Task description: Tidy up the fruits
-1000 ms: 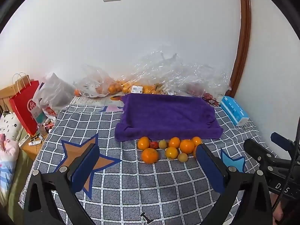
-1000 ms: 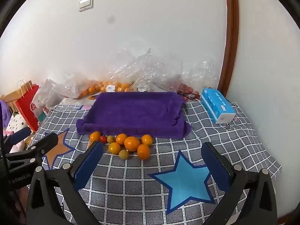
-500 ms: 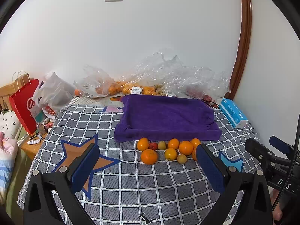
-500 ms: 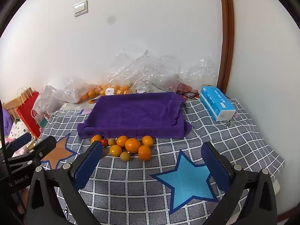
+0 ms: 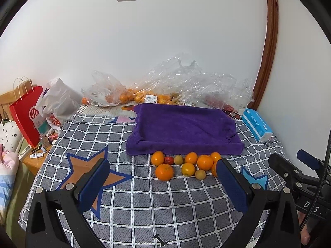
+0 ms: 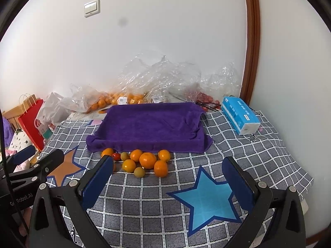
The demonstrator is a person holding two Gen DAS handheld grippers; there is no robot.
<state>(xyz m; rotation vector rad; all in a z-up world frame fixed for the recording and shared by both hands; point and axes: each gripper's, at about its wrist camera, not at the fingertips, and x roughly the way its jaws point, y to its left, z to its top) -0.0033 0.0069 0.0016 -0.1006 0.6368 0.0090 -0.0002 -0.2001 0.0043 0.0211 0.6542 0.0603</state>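
Note:
A cluster of several small fruits lies on the checked cloth just in front of a purple towel-covered tray [image 5: 182, 128] [image 6: 151, 124]. It holds oranges such as a large one [image 5: 164, 172] [image 6: 147, 160], a small red fruit [image 5: 169, 160] [image 6: 116, 156] and greenish-yellow ones [image 5: 200, 174] [image 6: 139, 172]. My left gripper [image 5: 163, 183] is open and empty, hovering short of the fruits. My right gripper [image 6: 168, 178] is open and empty, to the right of the left one, also short of the fruits. Each gripper shows at the edge of the other's view.
Clear plastic bags [image 5: 157, 91] [image 6: 144, 82] with more oranges lie behind the tray against the wall. A blue tissue pack [image 5: 256, 127] [image 6: 240, 115] lies at the right. A red paper bag [image 5: 25, 113] and clutter stand left of the table. The checked cloth [image 5: 144, 202] has star patches.
Both grippers have risen and drawn back slightly, so the fruits and tray sit a little lower and farther in both views. Both stay open.

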